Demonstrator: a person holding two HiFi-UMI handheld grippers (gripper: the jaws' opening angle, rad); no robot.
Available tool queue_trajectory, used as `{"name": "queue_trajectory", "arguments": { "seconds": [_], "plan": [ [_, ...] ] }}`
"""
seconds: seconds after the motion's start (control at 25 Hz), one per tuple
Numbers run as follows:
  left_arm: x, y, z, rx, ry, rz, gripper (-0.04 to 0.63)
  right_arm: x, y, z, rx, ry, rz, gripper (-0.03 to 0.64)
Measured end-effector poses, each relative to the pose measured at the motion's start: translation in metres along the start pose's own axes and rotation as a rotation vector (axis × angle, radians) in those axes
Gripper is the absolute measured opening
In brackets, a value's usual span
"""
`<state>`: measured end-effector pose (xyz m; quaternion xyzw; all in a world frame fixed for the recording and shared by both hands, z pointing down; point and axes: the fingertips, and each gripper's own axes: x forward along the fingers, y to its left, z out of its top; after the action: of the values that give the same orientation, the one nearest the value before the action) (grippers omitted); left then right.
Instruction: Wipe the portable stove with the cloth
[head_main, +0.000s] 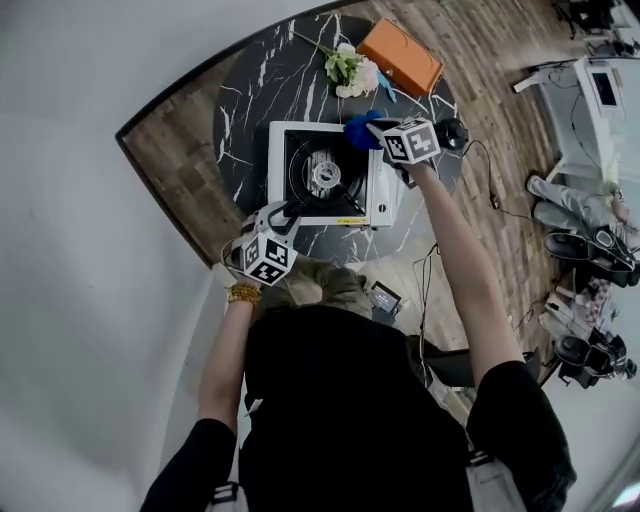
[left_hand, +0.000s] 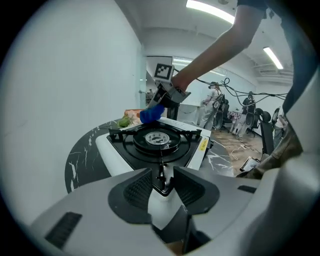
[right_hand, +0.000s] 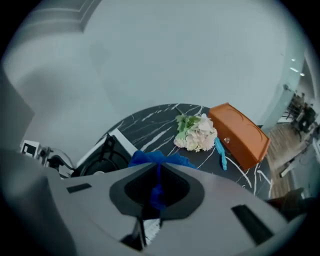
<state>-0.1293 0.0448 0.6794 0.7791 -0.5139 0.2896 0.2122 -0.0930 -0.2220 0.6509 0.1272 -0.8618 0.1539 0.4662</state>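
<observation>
Cloth: the crumpled blue cloth (right_hand: 159, 161) is pinched between the closed jaws of the right gripper (right_hand: 157, 189), and a bunch of it sticks out in front.
Where: the cloth is at the far right corner of the white metal portable stove (head_main: 381, 196), which stands on the round black marble table (head_main: 250, 90). I cannot tell whether it already touches the stove.
Left gripper: the left gripper (left_hand: 161, 186) has its jaws spread and pinches nothing; the stove's near corner shows through the gap.
Done: the cloth is taken and brought to the stove.
Left: I judge that nearly all the wiping remains.
Stove look: black top plate, round burner, pan support; no stain is visible.
</observation>
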Motion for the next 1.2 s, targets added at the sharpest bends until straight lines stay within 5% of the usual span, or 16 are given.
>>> {"name": "queue_trajectory", "arguments": {
  "seconds": [0.16, 0.6, 0.96, 1.04, 1.2],
  "plan": [
    [0.006, 0.004, 0.004, -0.016, -0.013, 0.012, 0.083, 0.031, 0.007, 0.0, 0.028, 0.086, 0.033, 0.018],
    [0.008, 0.001, 0.003, -0.001, -0.03, 0.007, 0.072, 0.056, 0.038, 0.011, -0.144, 0.199, -0.031, 0.012],
    [0.009, 0.004, 0.001, 0.012, -0.041, 0.017, 0.072, 0.096, 0.112, 0.06, -0.167, 0.129, 0.037, 0.012],
    [0.009, 0.004, 0.001, -0.003, -0.031, 0.0, 0.072, 0.094, 0.114, 0.066, -0.091, 0.064, 0.049, 0.012],
    [0.0, 0.004, 0.003, -0.05, -0.001, -0.069, 0.094, 0.045, 0.113, 0.084, 0.278, -0.259, 0.192, 0.011]
  ]
}}
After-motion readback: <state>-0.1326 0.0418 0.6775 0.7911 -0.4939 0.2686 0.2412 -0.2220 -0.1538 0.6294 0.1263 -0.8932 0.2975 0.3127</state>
